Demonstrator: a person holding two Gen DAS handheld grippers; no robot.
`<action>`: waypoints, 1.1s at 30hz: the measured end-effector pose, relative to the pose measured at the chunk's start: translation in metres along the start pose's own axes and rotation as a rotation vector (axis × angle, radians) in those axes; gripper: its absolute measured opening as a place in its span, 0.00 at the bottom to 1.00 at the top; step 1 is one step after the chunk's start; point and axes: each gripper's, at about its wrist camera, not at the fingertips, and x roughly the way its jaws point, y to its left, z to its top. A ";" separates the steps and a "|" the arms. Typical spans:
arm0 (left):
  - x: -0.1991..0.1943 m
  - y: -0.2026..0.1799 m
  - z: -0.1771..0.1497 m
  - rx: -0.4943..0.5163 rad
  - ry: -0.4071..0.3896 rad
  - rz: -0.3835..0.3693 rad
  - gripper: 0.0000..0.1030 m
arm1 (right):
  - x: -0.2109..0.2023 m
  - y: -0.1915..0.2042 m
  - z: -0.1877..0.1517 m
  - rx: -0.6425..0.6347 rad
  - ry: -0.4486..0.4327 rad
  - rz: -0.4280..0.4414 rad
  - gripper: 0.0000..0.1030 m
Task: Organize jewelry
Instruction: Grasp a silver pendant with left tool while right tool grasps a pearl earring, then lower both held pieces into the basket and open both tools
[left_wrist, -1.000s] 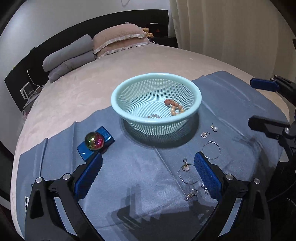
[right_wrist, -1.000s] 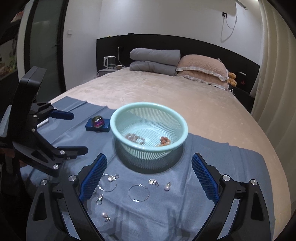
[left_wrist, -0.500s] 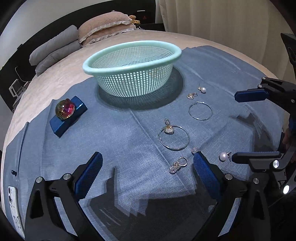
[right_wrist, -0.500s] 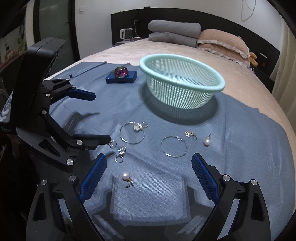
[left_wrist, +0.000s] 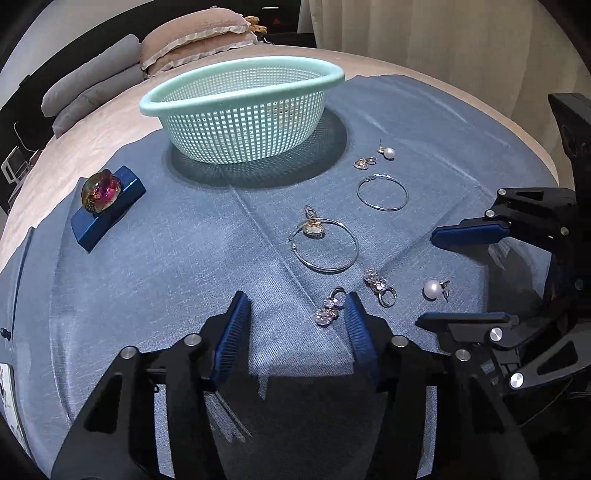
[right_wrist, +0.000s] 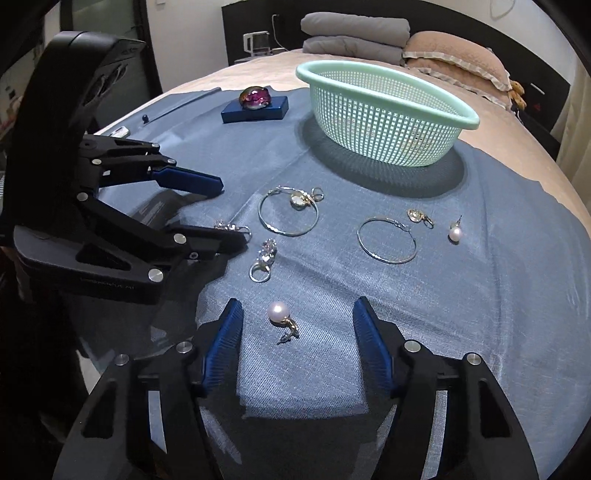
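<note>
Several earrings lie on a blue cloth (left_wrist: 184, 258) in front of a mint mesh basket (left_wrist: 243, 122), which also shows in the right wrist view (right_wrist: 388, 122). My left gripper (left_wrist: 293, 317) is open, low over the cloth, its right finger beside a crystal drop earring (left_wrist: 328, 310). My right gripper (right_wrist: 297, 325) is open, with a pearl earring (right_wrist: 279, 314) lying between its fingers. Farther off lie two silver hoops (right_wrist: 288, 210) (right_wrist: 387, 240), a second crystal earring (right_wrist: 264, 258), a gold stud (right_wrist: 419, 216) and another pearl (right_wrist: 455, 232).
A blue box (left_wrist: 107, 210) with an iridescent glass piece (left_wrist: 100, 190) on top sits left of the basket. The cloth lies on a beige bed with pillows (left_wrist: 192, 33) at the head. Curtains (left_wrist: 443, 44) hang on the right.
Both grippers have dropped lower and moved in toward the earrings. Their jaws have narrowed but stay open. The pearl earring now lies between my right gripper's fingers.
</note>
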 end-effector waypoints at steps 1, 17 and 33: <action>0.000 -0.001 -0.001 0.001 0.001 -0.007 0.41 | 0.000 -0.003 0.000 0.011 -0.002 0.007 0.39; -0.014 -0.002 -0.001 -0.051 0.006 -0.022 0.07 | -0.012 -0.025 0.002 0.094 0.006 0.013 0.10; -0.101 0.065 0.068 -0.030 -0.168 0.136 0.08 | -0.093 -0.077 0.071 0.044 -0.192 -0.126 0.10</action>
